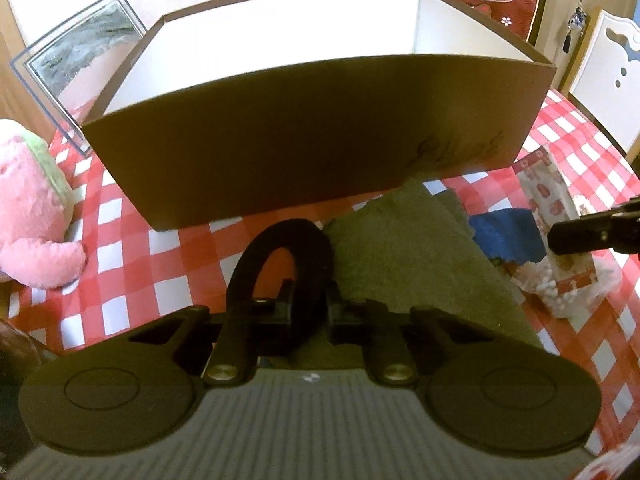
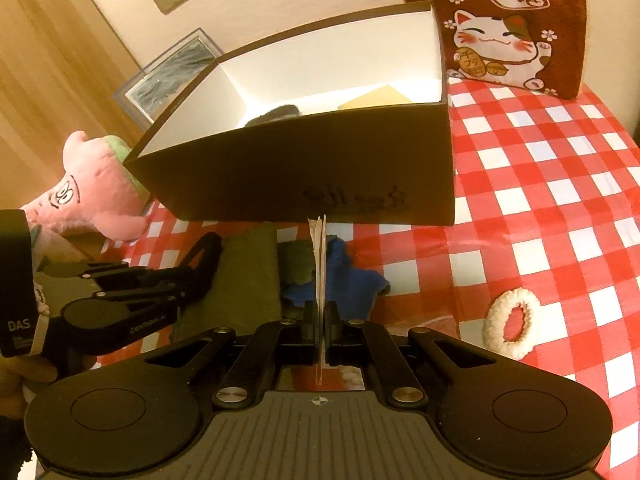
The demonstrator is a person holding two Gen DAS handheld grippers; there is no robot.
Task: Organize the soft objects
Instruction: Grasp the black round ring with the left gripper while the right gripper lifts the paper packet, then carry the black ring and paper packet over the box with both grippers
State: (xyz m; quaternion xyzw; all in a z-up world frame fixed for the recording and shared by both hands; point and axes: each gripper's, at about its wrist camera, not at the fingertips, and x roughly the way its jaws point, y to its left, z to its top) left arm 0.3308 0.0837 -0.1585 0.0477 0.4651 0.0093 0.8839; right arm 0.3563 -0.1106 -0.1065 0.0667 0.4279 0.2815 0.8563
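Note:
My left gripper (image 1: 310,300) is shut on one limb of a soft black loop (image 1: 280,232), just above the checked tablecloth in front of the brown box (image 1: 320,140). The right wrist view shows this gripper (image 2: 192,276) and the loop (image 2: 208,248) from the side. My right gripper (image 2: 320,316) is shut on a thin patterned plastic bag (image 2: 319,256), seen edge-on. In the left wrist view that bag (image 1: 548,208) is white with red print and holds small white pieces. An olive cloth (image 1: 400,260) and a blue cloth (image 1: 508,236) lie between the grippers.
The white-lined box (image 2: 320,168) holds a dark grey item (image 2: 276,114) and a tan one (image 2: 376,96). A pink plush (image 2: 92,200) lies left of it. A white crocheted ring (image 2: 512,320) sits at right. A red cat cloth (image 2: 500,28) hangs behind.

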